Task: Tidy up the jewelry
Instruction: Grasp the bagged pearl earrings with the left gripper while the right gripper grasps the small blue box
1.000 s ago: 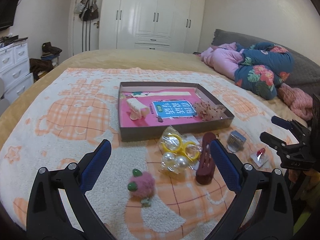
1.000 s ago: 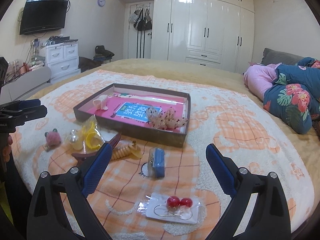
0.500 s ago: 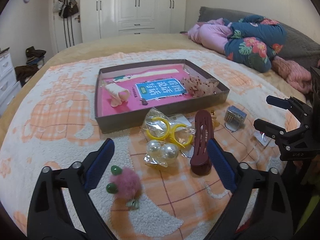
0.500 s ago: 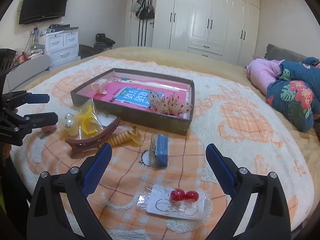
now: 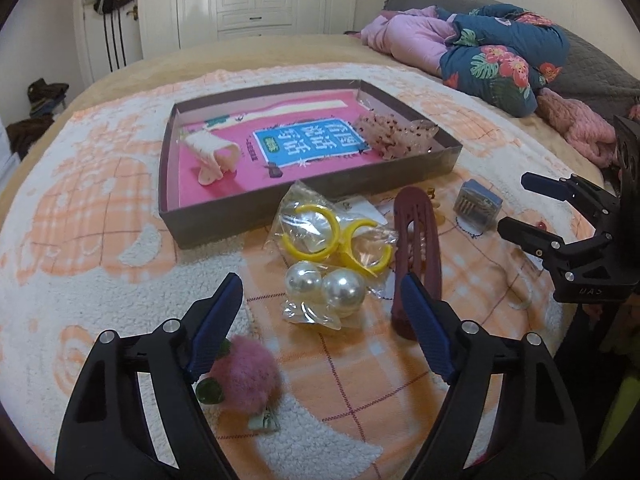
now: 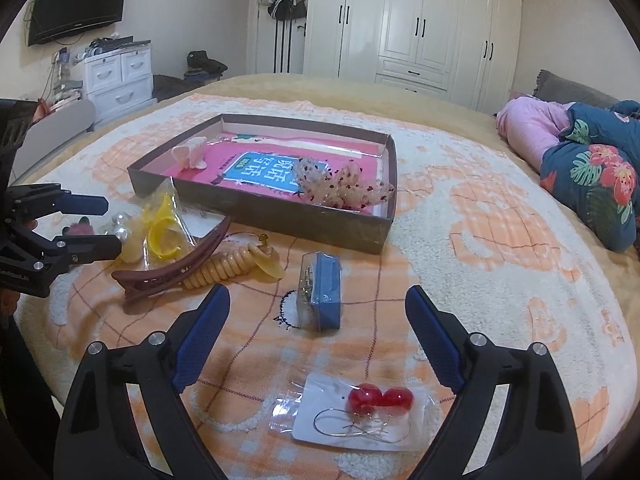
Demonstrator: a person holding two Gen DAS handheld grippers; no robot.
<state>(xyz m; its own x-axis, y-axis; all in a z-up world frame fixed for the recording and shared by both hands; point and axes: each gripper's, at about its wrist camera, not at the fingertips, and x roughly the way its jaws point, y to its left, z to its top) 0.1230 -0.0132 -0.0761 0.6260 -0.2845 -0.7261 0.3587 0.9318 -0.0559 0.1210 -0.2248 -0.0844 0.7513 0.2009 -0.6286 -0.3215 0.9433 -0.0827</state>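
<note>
Tray: brown box (image 5: 224,224) with the pink card inside sits at 12 o'clock from your left tongs (image 5: 320,304); a cream clip (image 5: 212,152) and a speckled claw clip (image 5: 396,136) already lie in it
Left tongs: unclenched, jaws have just been narrowing, nothing gripped; the pearl packet (image 5: 324,292) lies in the gap ahead, the pink pompom (image 5: 244,376) just beside the left pad
Pearl packet: judged light, crinkly and slippery; pinch the two pearls through the film, not the loose edge, or the plastic will slide out
Yellow hoops (image 5: 332,236): in the same clear wrap at 12 o'clock of the pearls; thin and springy, likely to twist if you squeeze hard
Maroon hair clip (image 5: 416,248): at 1 o'clock, stiff and smooth; take it across the narrow middle
Right tongs (image 6: 316,332): spread wide, holding nothing; jaws have just been closing a little
Blue case (image 6: 326,292): lies between the right pads, hard and boxy; grip the flat long sides
Red bead earrings (image 6: 380,400): on a card in a sleeve at 6 o'clock of the case; flat, hard to lift off the fleecy blanket (image 6: 500,280), so catch a card edge
Coil hair tie (image 6: 236,264): at 10 o'clock, soft and stretchy
</note>
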